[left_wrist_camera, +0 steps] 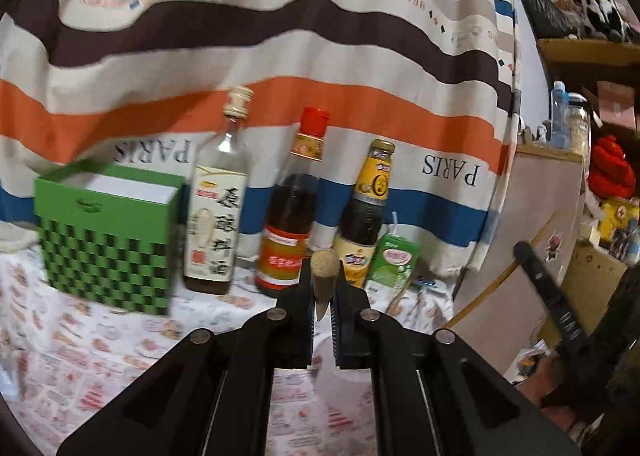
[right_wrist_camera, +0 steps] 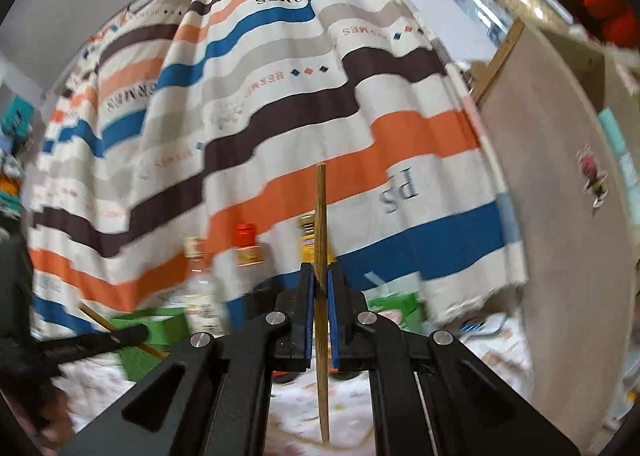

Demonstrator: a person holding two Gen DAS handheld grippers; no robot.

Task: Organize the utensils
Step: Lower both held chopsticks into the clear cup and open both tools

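My left gripper (left_wrist_camera: 323, 276) is shut on a wooden chopstick (left_wrist_camera: 324, 272), which I see nearly end-on, pointing at the bottles. My right gripper (right_wrist_camera: 319, 276) is shut on a second wooden chopstick (right_wrist_camera: 321, 215) that stands upright between its blue pads and sticks out above and below them. An open green checkered box (left_wrist_camera: 108, 240) with a white lining stands on the patterned tablecloth (left_wrist_camera: 80, 356), left of the left gripper. In the right wrist view the left gripper's fingers (right_wrist_camera: 100, 340) show at lower left, with their chopstick (right_wrist_camera: 96, 318) lying slanted across them.
Right of the box stand a clear bottle (left_wrist_camera: 216, 215), a red-capped amber bottle (left_wrist_camera: 292, 215), a dark yellow-capped bottle (left_wrist_camera: 368, 207) and a green drink carton (left_wrist_camera: 394, 264). A striped cloth (left_wrist_camera: 280, 55) hangs behind. A board (left_wrist_camera: 540, 215) and cluttered shelves (left_wrist_camera: 600, 115) stand at the right.
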